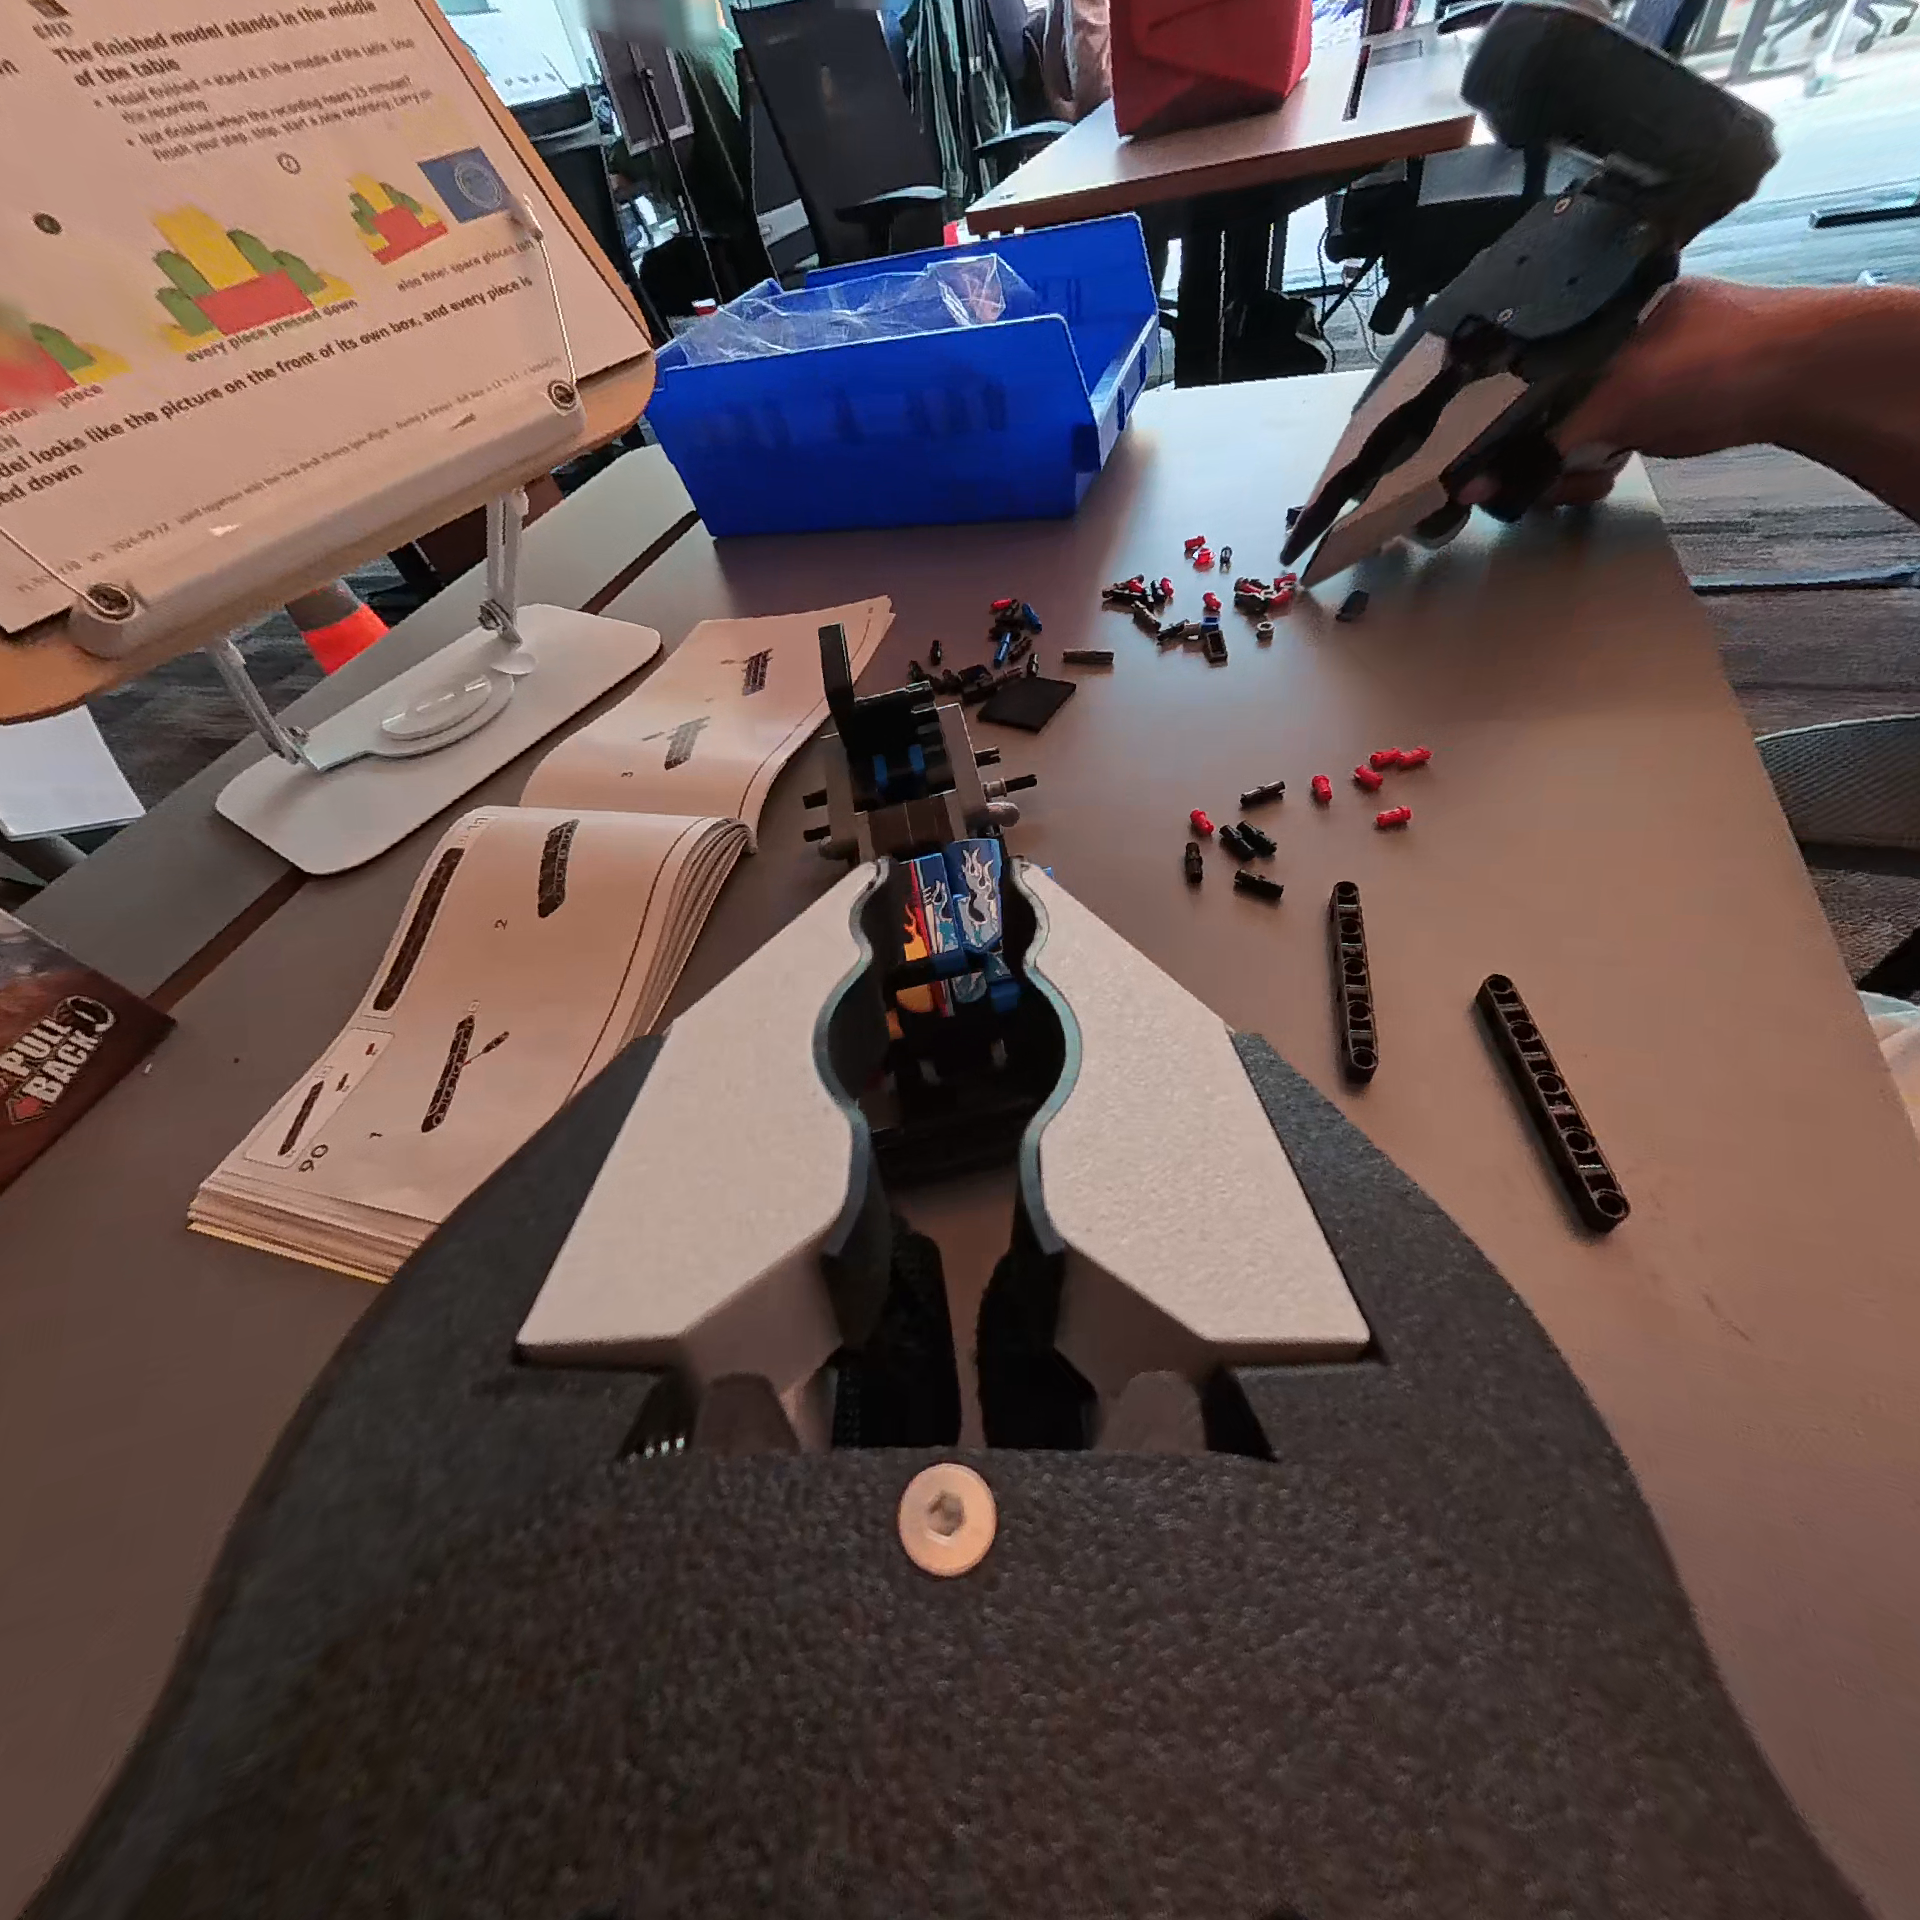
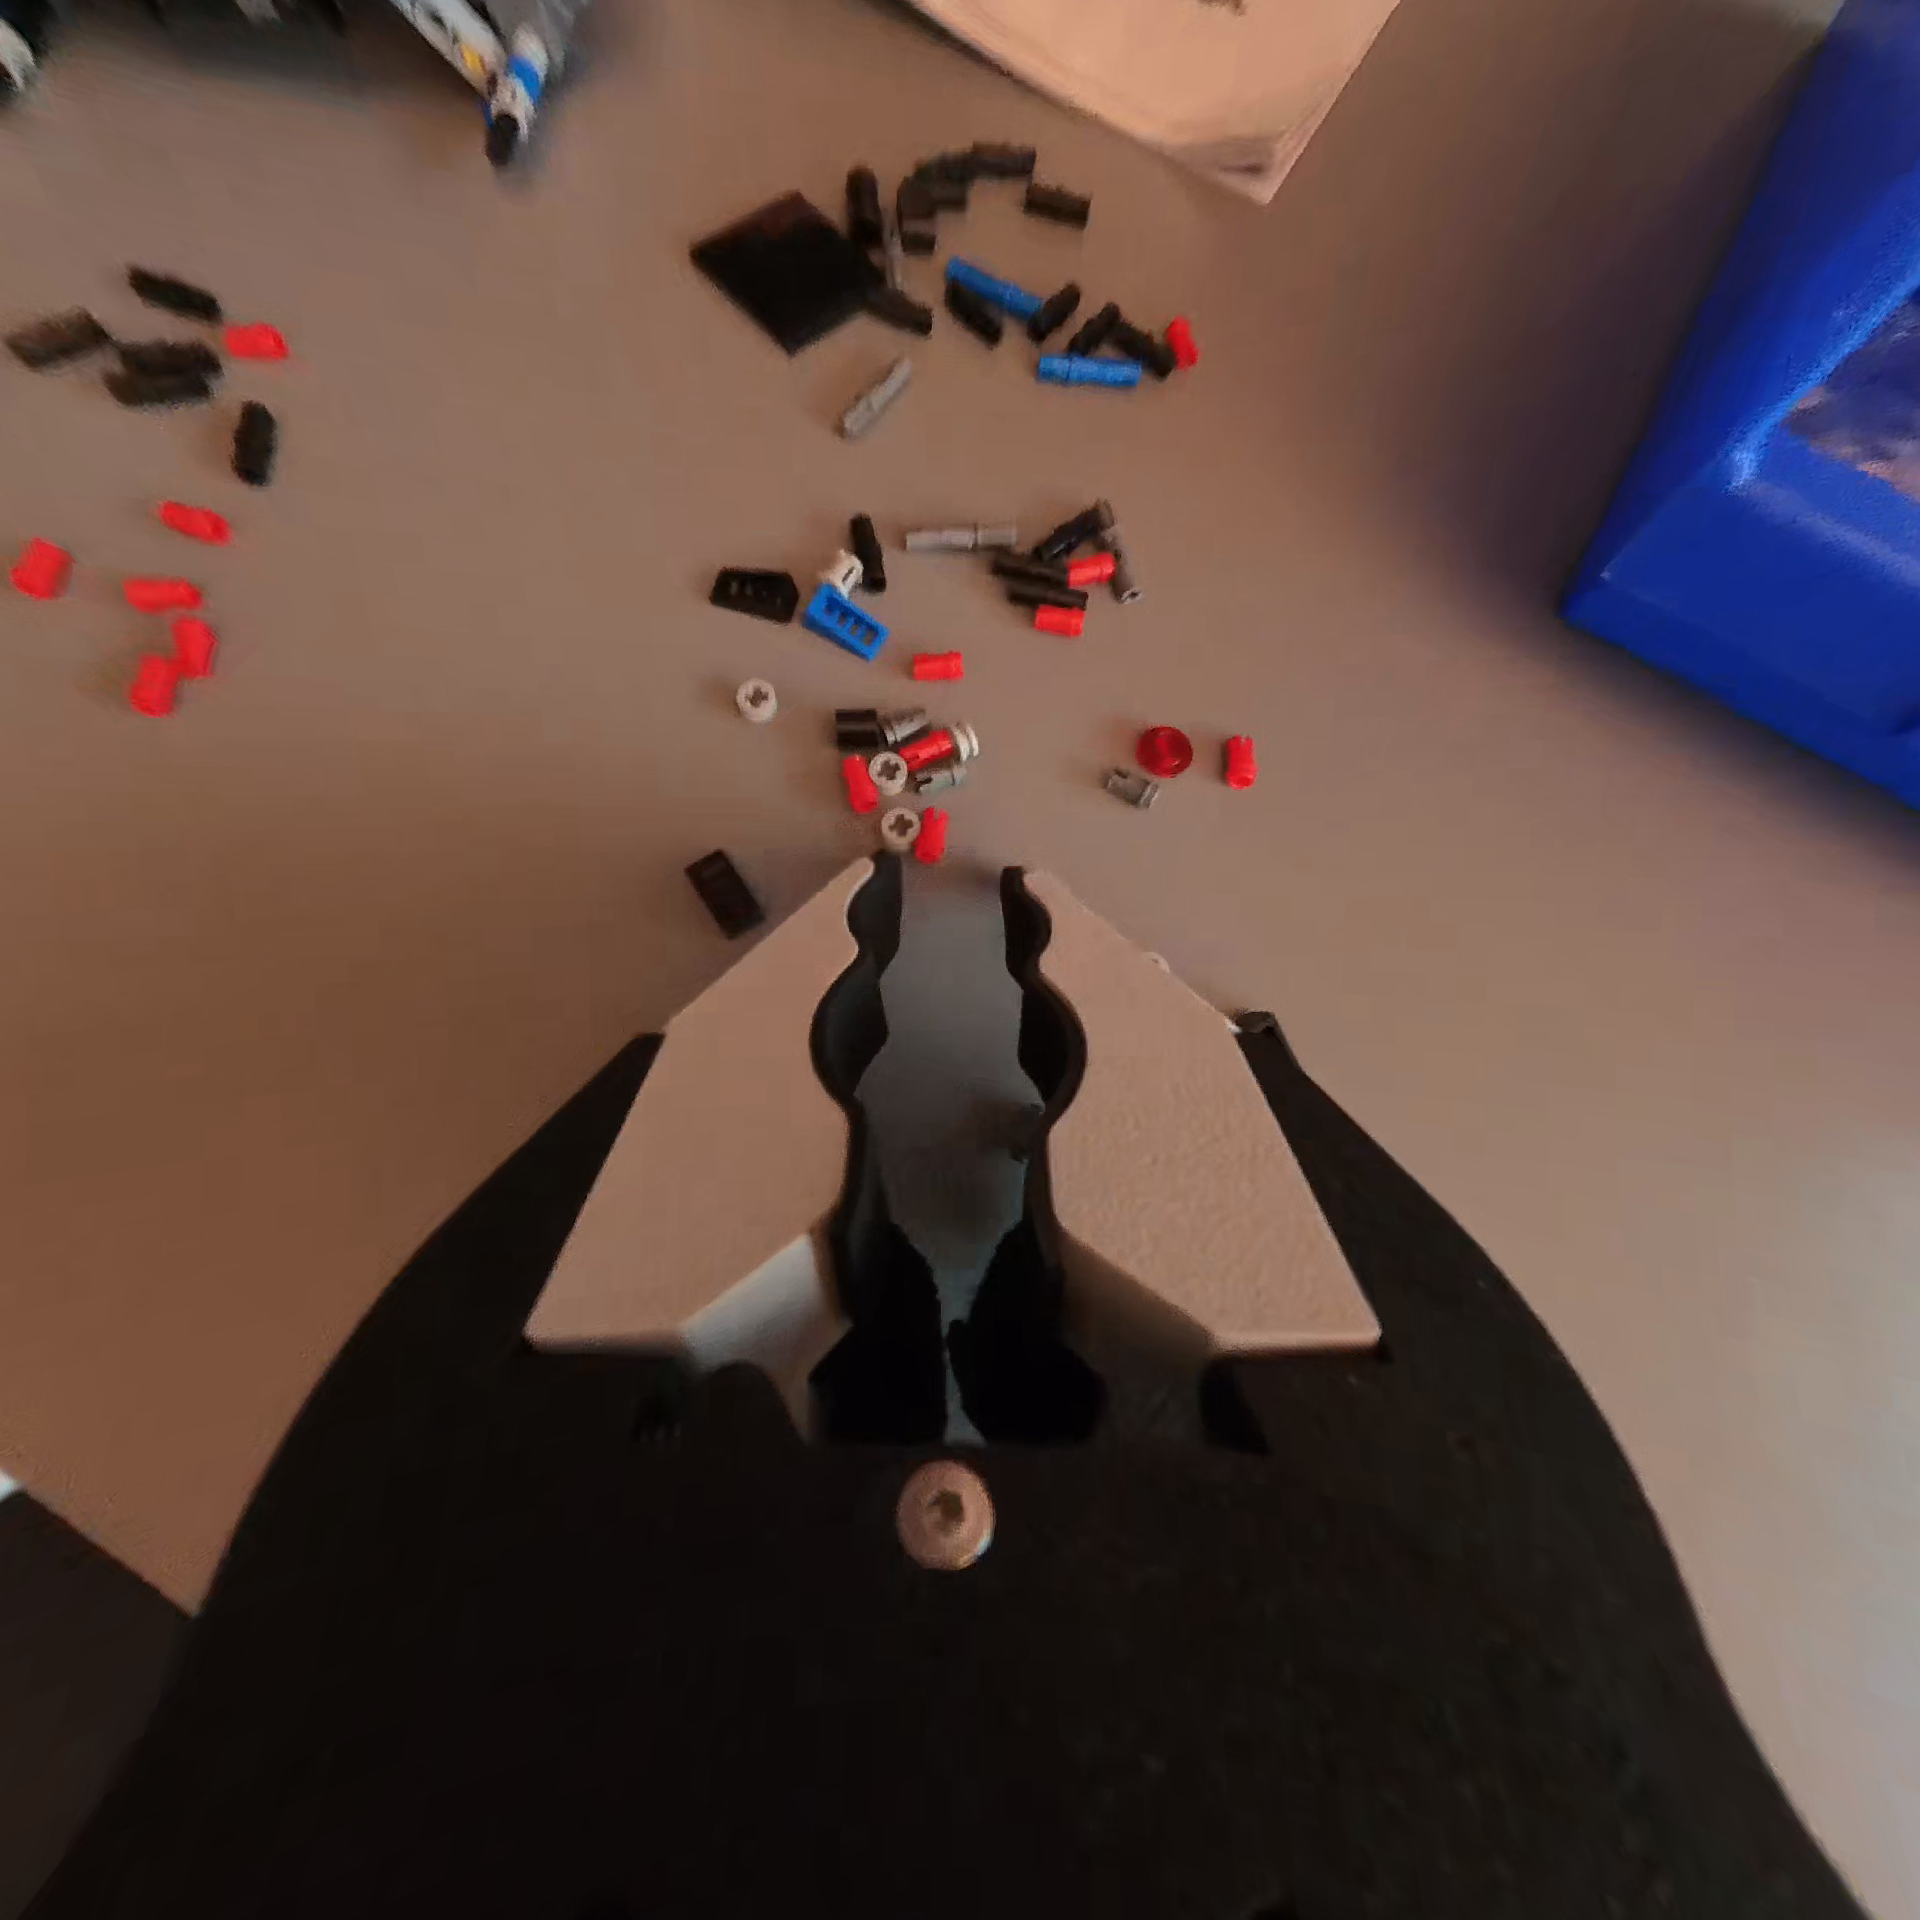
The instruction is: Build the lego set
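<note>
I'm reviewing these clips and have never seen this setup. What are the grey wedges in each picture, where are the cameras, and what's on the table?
No robot here: a person holds a two-finger tool in each hand, and each picture comes from a camera on one tool, looking along its fingers. The left tool is shut on the partly built model, black with blue flame-patterned panels, resting on the table. The right tool, also visible far off in the left view with the person's hand, is open and empty, its tips just short of small loose red, black and grey pieces. Also there: an open instruction booklet, two long black beams, a blue bin.
</note>
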Demonstrator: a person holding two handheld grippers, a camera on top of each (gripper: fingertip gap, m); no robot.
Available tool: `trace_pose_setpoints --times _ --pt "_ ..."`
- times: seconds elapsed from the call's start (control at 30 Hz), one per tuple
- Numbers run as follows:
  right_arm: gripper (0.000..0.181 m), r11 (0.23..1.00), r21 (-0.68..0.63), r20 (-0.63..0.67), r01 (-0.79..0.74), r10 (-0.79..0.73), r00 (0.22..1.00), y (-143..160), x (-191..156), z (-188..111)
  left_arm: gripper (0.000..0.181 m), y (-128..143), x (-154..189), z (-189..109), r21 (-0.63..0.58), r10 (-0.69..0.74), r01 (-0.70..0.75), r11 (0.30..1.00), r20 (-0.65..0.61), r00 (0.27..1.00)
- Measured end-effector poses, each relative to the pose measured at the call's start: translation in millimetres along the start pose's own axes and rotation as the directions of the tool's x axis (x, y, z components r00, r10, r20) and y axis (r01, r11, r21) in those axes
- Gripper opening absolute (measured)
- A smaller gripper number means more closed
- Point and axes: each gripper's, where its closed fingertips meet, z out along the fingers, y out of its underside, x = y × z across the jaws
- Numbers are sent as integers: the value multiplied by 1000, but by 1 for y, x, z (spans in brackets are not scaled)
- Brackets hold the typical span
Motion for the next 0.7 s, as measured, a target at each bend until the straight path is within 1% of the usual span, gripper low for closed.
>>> trace_pose_setpoints --times 0.1,0.17,0.3,0.33,0.4,0.47,0.5,0.57,0.6,0.63,0.7 --pt "16 999 1 24 42 -42 999 -3 0 3 16 -1 3 0 -1 10 -10 1000 -9 1000" --pt "12 999 3 61 45 -45 997 -4 -2 5 16 -1 5 1 -2 14 -14 1000 -15 1000" --pt "5 998 4 76 58 -58 995 -5 -1 6 16 0 7 2 -7 27 -27 1000 -21 999" --pt "5 998 -1 89 57 -57 994 -4 -3 5 16 0 7 2 -8 28 -28 1000 -19 999" --pt "5 998 -20 72 64 -63 995 -2 -2 -3 16 0 6 1 -8 22 -22 1000 -18 1000" --pt "4 996 27 75 81 -83 994 -16 -11 -18 16 0 6 1 -9 7 -7 1000 -22 1000" --pt "4 993 77 101 91 -98 990 -30 -23 -26 16 1 6 1 -9 2 -2 1000 -25 1000" --pt "4 979 155 235 134 -168 957 -56 -71 -30 16 4 6 2 -19 5 -5 1000 -27 1000" --pt "4 971 164 307 175 -218 926 -61 -99 -26 16 7 5 3 -30 9 -10 1000 -24 1000" --pt "5 961 156 349 230 -272 897 -60 -121 -20 16 9 5 4 -37 10 -11 999 -24 1000" --pt "4 943 139 352 302 -332 875 -58 -143 -5 16 15 3 7 -46 -6 4 999 -32 999"
